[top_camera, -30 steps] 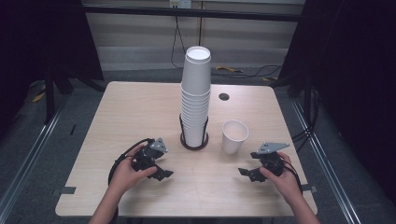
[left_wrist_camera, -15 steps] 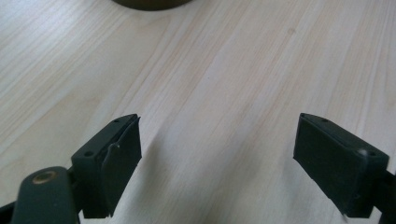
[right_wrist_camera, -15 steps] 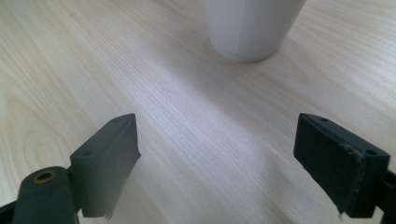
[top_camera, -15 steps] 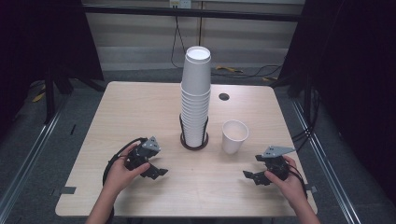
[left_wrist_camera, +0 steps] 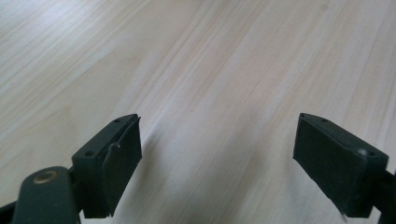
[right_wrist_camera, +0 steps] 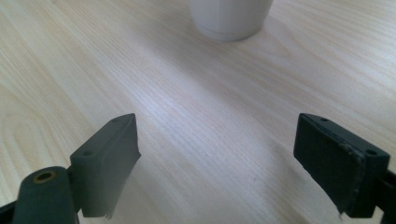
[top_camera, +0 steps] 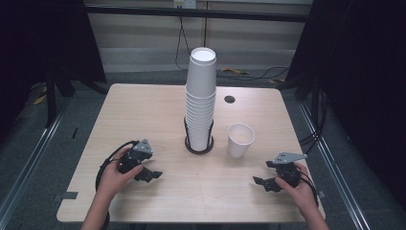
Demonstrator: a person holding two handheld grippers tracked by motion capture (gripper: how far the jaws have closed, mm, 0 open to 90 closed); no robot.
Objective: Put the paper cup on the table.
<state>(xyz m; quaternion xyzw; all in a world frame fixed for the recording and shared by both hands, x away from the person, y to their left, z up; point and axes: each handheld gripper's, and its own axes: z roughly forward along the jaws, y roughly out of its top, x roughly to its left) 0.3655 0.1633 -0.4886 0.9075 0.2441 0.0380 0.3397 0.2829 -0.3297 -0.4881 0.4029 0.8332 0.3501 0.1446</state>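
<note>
A tall stack of white paper cups stands in a black ring holder at the middle of the wooden table. A single white cup stands upright just right of it. My left gripper lies low over the table's near left part, held in a hand, jaws apart with bare wood between them. My right gripper rests near the front right, open and empty. The single cup's base shows ahead of it, well apart from its jaws.
A small dark grommet hole sits in the table behind the stack. Cables trail from both grippers. Dark curtains and metal floor rails flank the table. Bare wood lies between the two grippers along the front edge.
My left hand has slid its gripper leftward, away from the cup stack. The right hand has hardly moved. Both pairs of jaws look the same as before.
</note>
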